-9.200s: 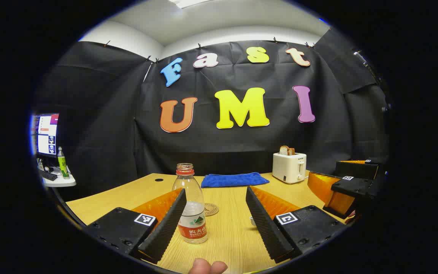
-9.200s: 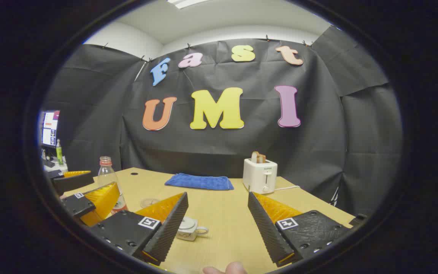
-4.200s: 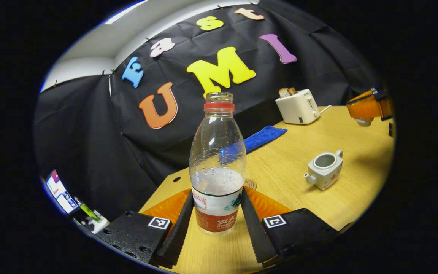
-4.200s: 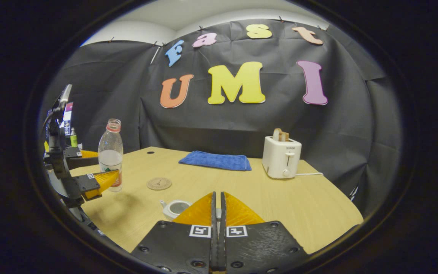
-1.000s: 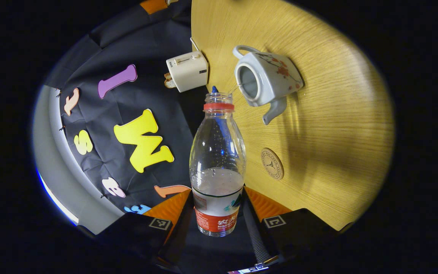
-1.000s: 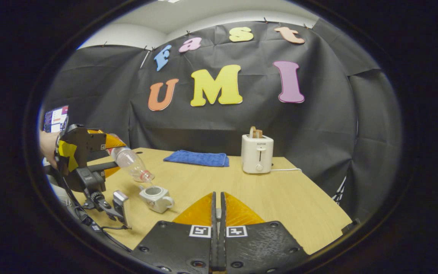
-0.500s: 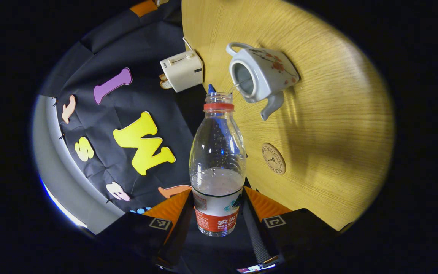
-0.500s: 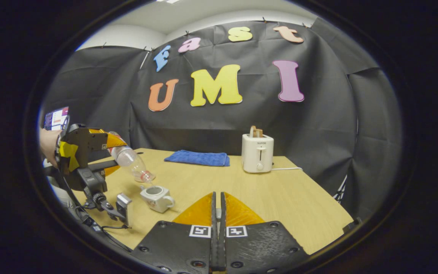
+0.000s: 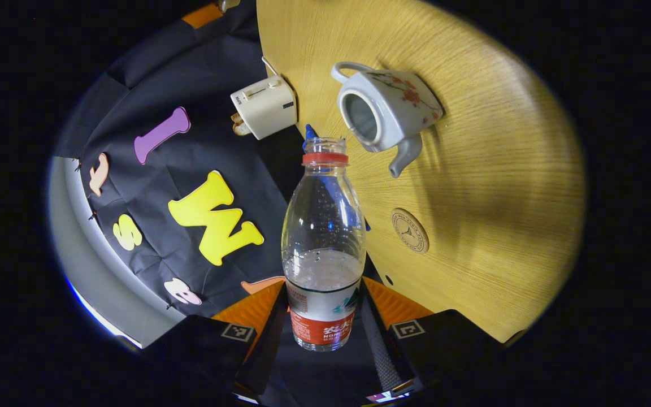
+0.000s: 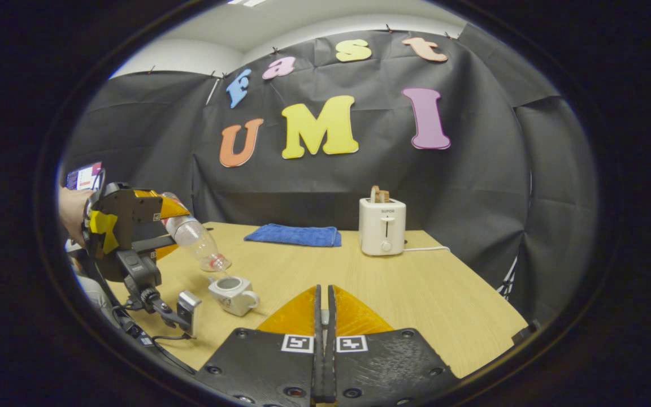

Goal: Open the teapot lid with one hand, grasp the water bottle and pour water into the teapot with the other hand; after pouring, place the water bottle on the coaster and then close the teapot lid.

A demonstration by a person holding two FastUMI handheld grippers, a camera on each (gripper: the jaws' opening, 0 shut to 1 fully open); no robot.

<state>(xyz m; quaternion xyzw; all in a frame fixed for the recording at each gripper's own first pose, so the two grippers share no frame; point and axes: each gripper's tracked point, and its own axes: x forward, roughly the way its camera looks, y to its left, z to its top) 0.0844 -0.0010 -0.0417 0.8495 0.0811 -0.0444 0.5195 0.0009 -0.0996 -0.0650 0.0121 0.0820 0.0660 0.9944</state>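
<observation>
White teapot [image 9: 385, 110] sits open on the table beneath the tilted water bottle [image 9: 323, 249] clamped in the left jaws; its stream has just thinned, so pouring seems nearly done, right jaws pinched shut.

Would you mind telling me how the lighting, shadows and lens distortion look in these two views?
Left gripper view: sharp; the table appears rolled sideways and its edge bows, a broad soft shadow crosses it below the teapot, and small highlights dot the water bottle. Right gripper view: even overhead light, faint shadows, the wall cloth bending toward the rim.
</observation>
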